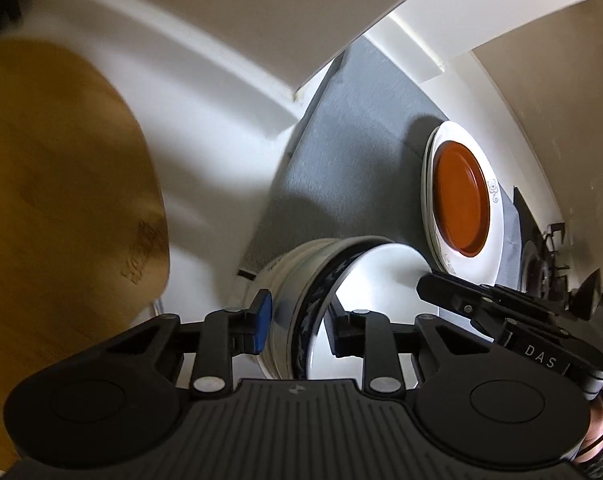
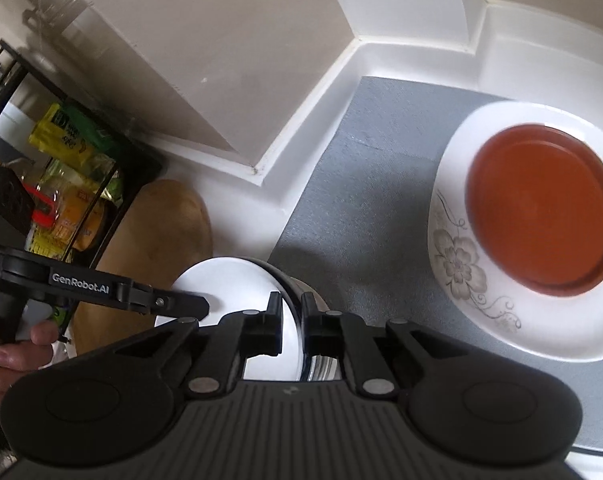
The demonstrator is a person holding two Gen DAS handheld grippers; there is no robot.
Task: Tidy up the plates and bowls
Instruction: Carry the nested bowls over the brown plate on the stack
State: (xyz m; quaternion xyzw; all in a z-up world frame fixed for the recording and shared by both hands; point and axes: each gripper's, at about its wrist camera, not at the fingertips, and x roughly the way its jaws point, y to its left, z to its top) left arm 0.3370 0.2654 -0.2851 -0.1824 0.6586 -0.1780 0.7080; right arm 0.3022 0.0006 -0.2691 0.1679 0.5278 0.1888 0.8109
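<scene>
Over the grey mat (image 2: pixel 341 184), both grippers are clamping one stack of blue-rimmed bowls (image 1: pixel 321 292): left gripper (image 1: pixel 297 320), right gripper (image 2: pixel 291 320). Plates (image 2: pixel 533 240) are lying nearer the right one.

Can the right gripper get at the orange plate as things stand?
Probably not yet: the right gripper is shut on the bowl rim. The orange plate lies uncovered on the white plate, nothing between.

You are working over a grey mat (image 2: pixel 341 184) laid on a white counter (image 2: pixel 385 60), with beige walls (image 2: pixel 221 40) meeting at a jutting corner above it. To your left a black wire rack (image 2: pixel 113 184) holds yellow and green packets (image 2: pixel 67 136); a wooden board (image 1: pixel 53 200), blurred, stands beside it. Light is soft and even.
</scene>
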